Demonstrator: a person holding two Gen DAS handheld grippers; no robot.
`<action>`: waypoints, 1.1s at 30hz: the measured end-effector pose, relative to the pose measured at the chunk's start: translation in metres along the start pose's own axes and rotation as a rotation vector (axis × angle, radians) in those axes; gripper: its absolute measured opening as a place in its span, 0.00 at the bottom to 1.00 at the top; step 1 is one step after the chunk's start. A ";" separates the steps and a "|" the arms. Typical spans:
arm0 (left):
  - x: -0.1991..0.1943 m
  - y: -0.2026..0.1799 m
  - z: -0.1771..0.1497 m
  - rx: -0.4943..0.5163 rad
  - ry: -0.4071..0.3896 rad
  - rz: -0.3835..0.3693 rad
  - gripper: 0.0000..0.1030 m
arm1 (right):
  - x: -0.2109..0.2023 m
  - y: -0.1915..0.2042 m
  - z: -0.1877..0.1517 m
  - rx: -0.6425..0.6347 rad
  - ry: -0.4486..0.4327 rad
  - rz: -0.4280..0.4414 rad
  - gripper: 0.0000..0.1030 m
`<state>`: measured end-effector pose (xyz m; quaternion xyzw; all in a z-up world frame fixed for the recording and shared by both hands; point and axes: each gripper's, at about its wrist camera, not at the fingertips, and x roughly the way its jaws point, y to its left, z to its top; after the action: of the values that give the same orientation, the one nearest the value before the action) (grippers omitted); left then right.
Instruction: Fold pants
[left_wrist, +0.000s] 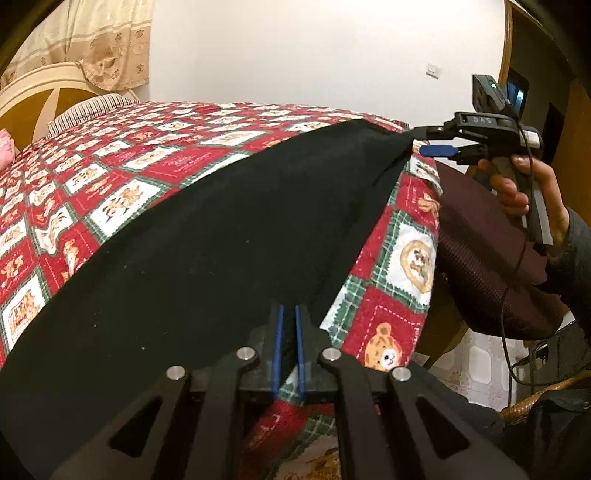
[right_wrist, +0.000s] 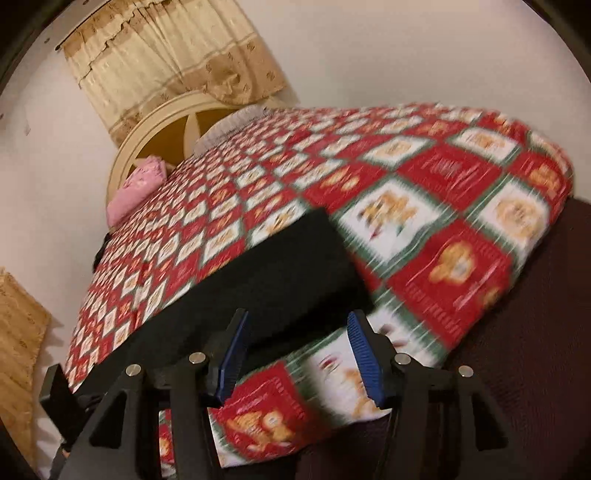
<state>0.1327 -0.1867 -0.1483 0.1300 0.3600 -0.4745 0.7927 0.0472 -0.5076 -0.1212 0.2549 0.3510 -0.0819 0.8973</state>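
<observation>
Across the near edge of the bed (left_wrist: 122, 177), on its red, green and white patchwork quilt (left_wrist: 391, 258), the black pants (left_wrist: 207, 236) lie stretched in a long band that reaches toward the foot corner. My left gripper (left_wrist: 289, 314) has its blue pads close together at the cloth's near edge, with only a thin slit between them; I cannot tell whether they pinch any fabric. My right gripper (right_wrist: 299, 325) stands with jaws wide apart, and the end of the pants (right_wrist: 258, 280) sits between them at the quilt's edge. That view is blurred. A pink pillow (right_wrist: 138, 188) rests by the cream headboard (right_wrist: 147, 125).
</observation>
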 end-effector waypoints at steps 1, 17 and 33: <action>0.000 -0.001 0.001 0.003 0.000 0.002 0.16 | 0.004 0.001 -0.002 0.000 0.005 0.003 0.54; 0.002 -0.003 0.008 0.022 0.000 0.057 0.07 | 0.022 0.013 -0.003 -0.030 -0.043 0.015 0.04; -0.007 -0.008 0.002 0.014 0.014 -0.013 0.04 | 0.007 -0.007 -0.007 0.022 -0.072 0.020 0.03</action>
<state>0.1251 -0.1869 -0.1412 0.1364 0.3631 -0.4811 0.7862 0.0466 -0.5096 -0.1329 0.2653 0.3149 -0.0858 0.9073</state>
